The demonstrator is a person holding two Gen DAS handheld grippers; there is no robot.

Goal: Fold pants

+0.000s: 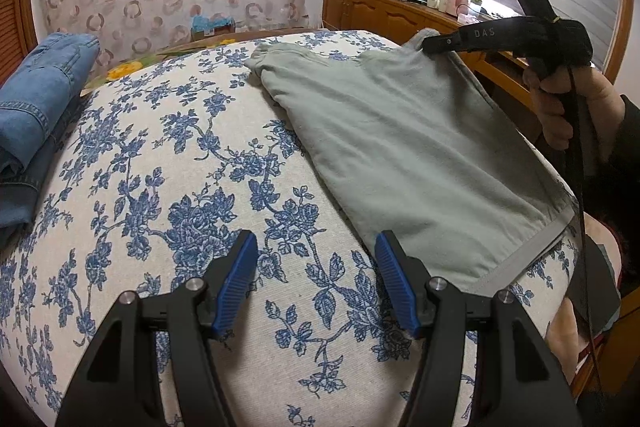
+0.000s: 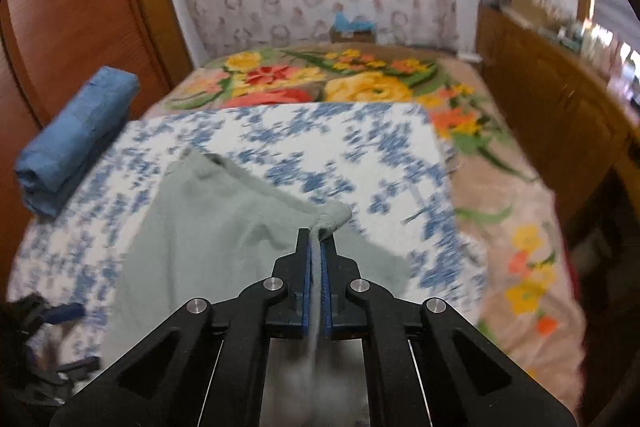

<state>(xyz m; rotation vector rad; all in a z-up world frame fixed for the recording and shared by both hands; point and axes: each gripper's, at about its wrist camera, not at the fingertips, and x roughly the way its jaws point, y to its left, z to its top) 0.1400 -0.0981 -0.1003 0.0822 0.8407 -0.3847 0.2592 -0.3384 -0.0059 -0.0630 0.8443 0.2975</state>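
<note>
Grey-green pants [image 1: 408,155] lie on a blue-flowered cloth [image 1: 192,155] spread over the bed. My left gripper [image 1: 316,247] hovers open just above the cloth, its blue pads apart, and its right fingertip sits beside the pants' hemmed near edge. At the far right, my right gripper [image 1: 436,41] pinches the pants' far corner and lifts it. In the right wrist view the right gripper [image 2: 318,233] is shut on a fold of the pants [image 2: 224,227], the fabric running back between its pads.
Folded blue jeans [image 1: 40,107] are stacked at the left edge of the bed. A wooden dresser [image 1: 384,11] with bottles and boxes stands at the right under a window. A bright floral blanket [image 2: 320,79] covers the far bed. A hand [image 1: 560,107] holds the right gripper.
</note>
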